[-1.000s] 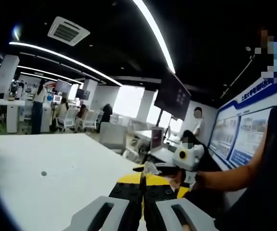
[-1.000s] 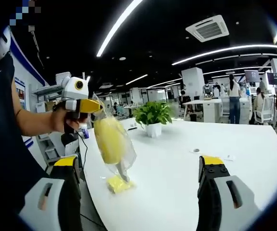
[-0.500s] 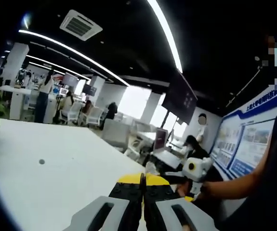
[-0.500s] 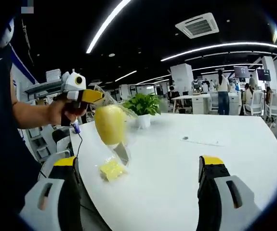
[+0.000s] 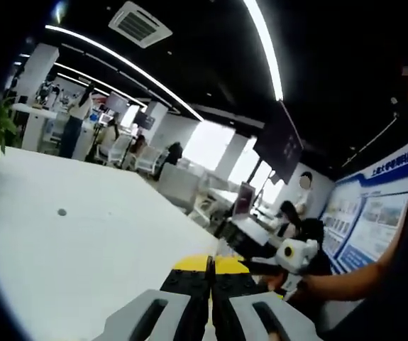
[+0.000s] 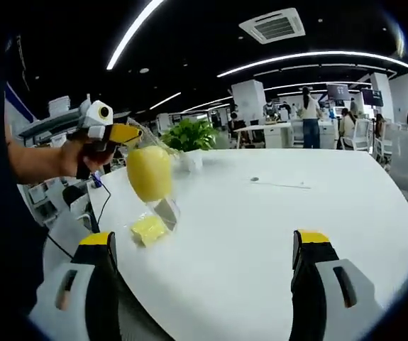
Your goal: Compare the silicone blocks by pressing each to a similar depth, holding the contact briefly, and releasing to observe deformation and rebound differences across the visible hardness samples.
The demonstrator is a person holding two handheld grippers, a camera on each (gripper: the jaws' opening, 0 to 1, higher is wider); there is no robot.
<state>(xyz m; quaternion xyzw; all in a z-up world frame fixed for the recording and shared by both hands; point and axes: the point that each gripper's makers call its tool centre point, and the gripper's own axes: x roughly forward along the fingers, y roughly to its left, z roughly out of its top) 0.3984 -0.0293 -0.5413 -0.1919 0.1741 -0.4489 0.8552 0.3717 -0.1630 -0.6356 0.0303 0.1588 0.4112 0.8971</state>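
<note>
A clear plastic bag (image 6: 154,181) hangs above the white desk (image 6: 274,227), and inside it I see a rounded yellow silicone block (image 6: 148,172). The left tongs (image 6: 134,135) pinch the bag's top edge, yellow-tipped jaws closed on the plastic; a person's hand (image 6: 76,155) holds that tool. In the left gripper view the same tongs (image 5: 209,266) show their jaws pressed together with no gap between them.

Below the hanging bag, a second, flatter yellow block (image 6: 149,229) lies on the desk near its left edge, just beside the bag's lower end. I cannot tell whether the bag touches it.

The right tongs (image 6: 204,245) stand wide open with nothing between the jaws, low over the desk and well apart from both blocks. In the left gripper view I also see them (image 5: 250,245) from the side, coming in from the right with a forearm (image 5: 345,280) behind.

Around: a potted green plant (image 6: 189,138) stands on the desk behind the bag. A small dark spot (image 6: 255,179) marks the desk surface farther back. People stand and sit at workstations in the background, under long ceiling light strips and a ceiling air vent (image 6: 273,26). A blue-bordered wall poster (image 5: 374,213) carries writing too blurred for me to read. A dark monitor (image 5: 282,142) hangs from the ceiling.
</note>
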